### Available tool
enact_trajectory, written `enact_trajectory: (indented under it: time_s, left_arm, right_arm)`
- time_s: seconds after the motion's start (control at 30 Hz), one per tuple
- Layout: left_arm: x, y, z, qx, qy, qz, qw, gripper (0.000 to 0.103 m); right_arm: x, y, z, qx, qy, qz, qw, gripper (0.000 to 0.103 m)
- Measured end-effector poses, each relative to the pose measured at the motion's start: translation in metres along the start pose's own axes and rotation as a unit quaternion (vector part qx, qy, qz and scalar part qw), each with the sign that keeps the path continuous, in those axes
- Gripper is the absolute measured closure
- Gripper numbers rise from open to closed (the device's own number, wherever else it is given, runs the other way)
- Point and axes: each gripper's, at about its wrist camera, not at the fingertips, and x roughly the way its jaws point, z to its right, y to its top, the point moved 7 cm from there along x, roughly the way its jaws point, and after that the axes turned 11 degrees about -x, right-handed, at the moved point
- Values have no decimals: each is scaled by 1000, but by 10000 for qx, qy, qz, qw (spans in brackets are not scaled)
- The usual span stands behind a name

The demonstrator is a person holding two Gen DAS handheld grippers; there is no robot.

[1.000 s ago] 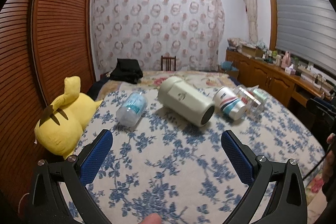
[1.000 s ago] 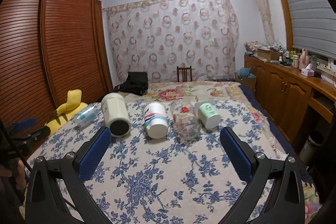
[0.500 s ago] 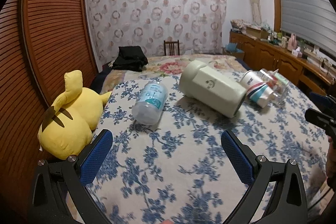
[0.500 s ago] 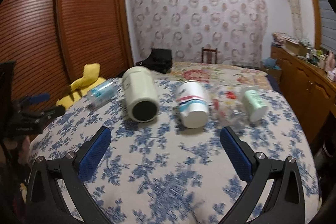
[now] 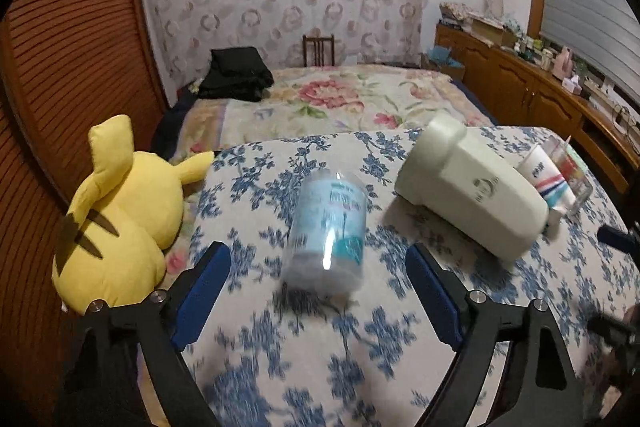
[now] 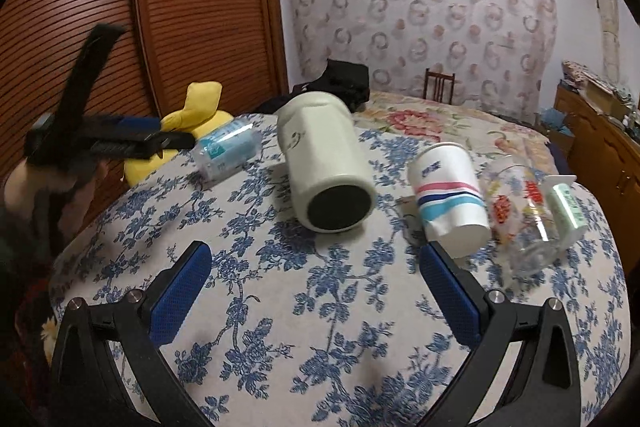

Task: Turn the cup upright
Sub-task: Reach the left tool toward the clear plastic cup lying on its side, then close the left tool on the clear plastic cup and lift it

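Several cups lie on their sides on a round table with a blue-flowered cloth (image 6: 320, 307). A clear light-blue printed cup (image 5: 328, 227) lies just ahead of my open left gripper (image 5: 316, 283), between its blue pads. It also shows in the right wrist view (image 6: 226, 153). A big cream tumbler (image 6: 326, 167) lies ahead of my open, empty right gripper (image 6: 316, 287). Right of it lie a striped paper cup (image 6: 450, 201), a clear glass (image 6: 524, 211) and a pale green cup (image 6: 568, 207). The left gripper shows at the left of the right wrist view (image 6: 160, 137).
A yellow plush toy (image 5: 116, 211) sits at the table's left edge. A bed (image 5: 340, 99) with a black bag (image 5: 236, 75) lies behind the table. A wooden wardrobe (image 6: 180, 7) stands at the left and a wooden sideboard (image 5: 520, 91) at the right.
My left gripper has moved forward and left, bringing the light-blue cup between its pads. My right gripper has moved closer to the cream tumbler. Both stay open.
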Motion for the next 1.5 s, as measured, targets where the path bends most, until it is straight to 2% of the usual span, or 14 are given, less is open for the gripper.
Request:
enact_trajectory:
  time_s: [0.17,0.3,0.4,0.5,0.63,0.77,0.93,1.13,1.3,1.5]
  left_arm:
    - [16,15,10,53,-110,-343,9993,16]
    - [22,19,13,111,-61,-583,9982,26]
    - [25,19,12,69,-2,-762,9971,29]
    - [26,24,9,21,6,-884,9961,45]
    - [11,27,12,-24,-50,-829,9965,46]
    - [-20,19,24,0,-170,-631,9979,46]
    - [-74,-5,56,161,-522,-440,9975,46]
    - [-117,-43,99,393,-1053,-444,9927,46]
    - [-114,-63,133,574,-1381,-579,9871,46]
    - [-106,-78,163,718,-1524,-769,9827,45]
  right_arm:
    - [13,0,-6,-26,133,-160,9998,0]
    - [18,-3,-10,-74,209,-233,9995,0]
    - [18,-7,-10,-55,239,-262,9994,0]
    - [13,-10,-7,-41,213,-249,9995,0]
    - [4,-14,0,23,140,-211,9997,0]
    - [-10,-19,11,108,-27,-136,9998,0]
    - [-41,-28,31,260,-324,-9,9991,0]
    - [-87,-45,60,534,-705,145,9960,0]
    - [-110,-62,80,652,-958,106,9932,0]
    - [-126,-82,101,833,-1129,-9,9901,0]
